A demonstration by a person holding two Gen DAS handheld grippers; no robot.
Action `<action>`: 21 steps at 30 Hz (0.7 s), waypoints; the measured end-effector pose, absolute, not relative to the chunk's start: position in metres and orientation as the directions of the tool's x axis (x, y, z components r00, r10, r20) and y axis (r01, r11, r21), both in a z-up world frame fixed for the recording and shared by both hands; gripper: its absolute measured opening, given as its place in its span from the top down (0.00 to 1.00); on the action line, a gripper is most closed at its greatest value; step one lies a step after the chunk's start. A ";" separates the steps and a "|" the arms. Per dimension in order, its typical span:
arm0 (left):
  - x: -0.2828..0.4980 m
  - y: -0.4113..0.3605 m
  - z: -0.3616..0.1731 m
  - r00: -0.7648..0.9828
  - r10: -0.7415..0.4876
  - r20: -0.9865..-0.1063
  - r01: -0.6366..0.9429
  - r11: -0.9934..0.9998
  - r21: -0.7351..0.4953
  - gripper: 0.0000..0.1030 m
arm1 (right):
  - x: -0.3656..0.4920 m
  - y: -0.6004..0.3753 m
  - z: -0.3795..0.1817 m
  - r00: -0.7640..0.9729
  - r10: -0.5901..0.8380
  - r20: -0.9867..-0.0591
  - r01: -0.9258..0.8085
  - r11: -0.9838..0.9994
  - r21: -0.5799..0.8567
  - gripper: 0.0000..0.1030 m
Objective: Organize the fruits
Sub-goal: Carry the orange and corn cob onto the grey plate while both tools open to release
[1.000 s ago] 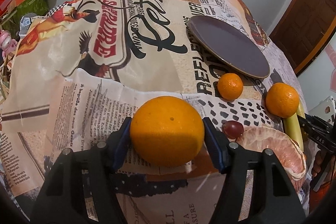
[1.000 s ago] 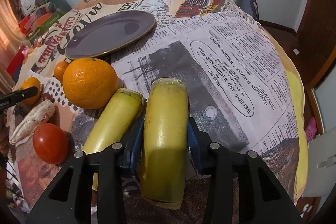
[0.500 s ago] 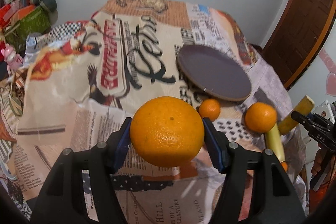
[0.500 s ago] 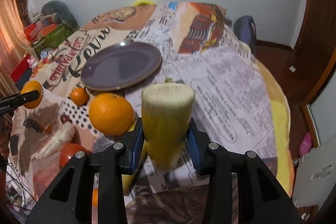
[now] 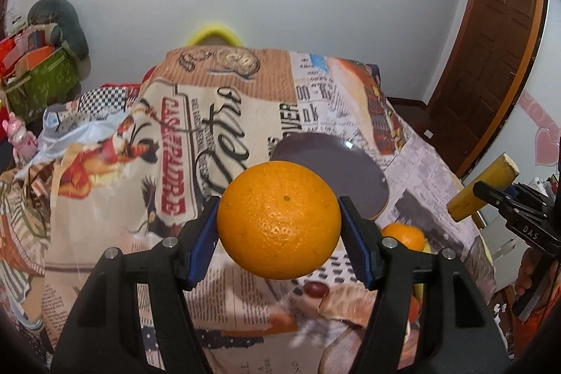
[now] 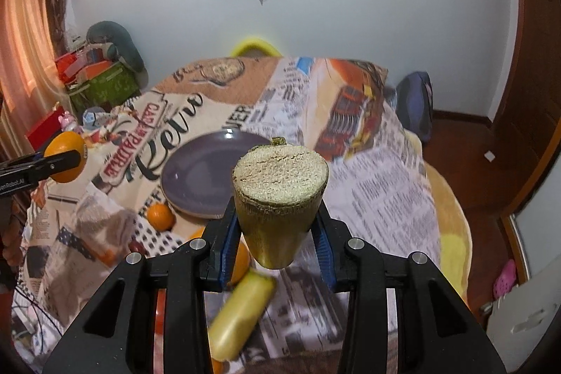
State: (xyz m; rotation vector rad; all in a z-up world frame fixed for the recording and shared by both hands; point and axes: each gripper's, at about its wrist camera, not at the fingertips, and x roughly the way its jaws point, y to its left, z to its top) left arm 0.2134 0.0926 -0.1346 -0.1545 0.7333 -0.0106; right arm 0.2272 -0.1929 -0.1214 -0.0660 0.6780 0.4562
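Left gripper (image 5: 278, 221) was clamped on a large orange (image 5: 278, 220), blue pads (image 5: 356, 244) pressed on both sides, fruit held in the air above the table. Right gripper (image 6: 278, 233) was closed around a yellow cut stalk piece (image 6: 280, 198), its rough cut end facing the camera, also clear of the table. From the left view the same stalk piece showed at the right edge, tilted up in the other gripper.

Below: purple plate (image 6: 210, 177) on the printed tablecloth (image 6: 378, 198), nothing on it. Small orange (image 6: 160, 216) just beside the plate's near rim. Second yellow stalk piece (image 6: 242, 314) lay on the cloth under the right gripper, blurred. Another orange (image 5: 403, 235), a grape (image 5: 315, 290) and a peeled citrus segment (image 5: 347, 304) sat near the front edge in the left view.
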 end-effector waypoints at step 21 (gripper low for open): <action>0.283 0.085 -0.155 0.736 -0.053 -0.675 -0.048 0.990 -0.130 0.37 | 0.269 -0.138 -0.140 0.600 0.481 -0.639 -0.521 0.841 0.144 0.66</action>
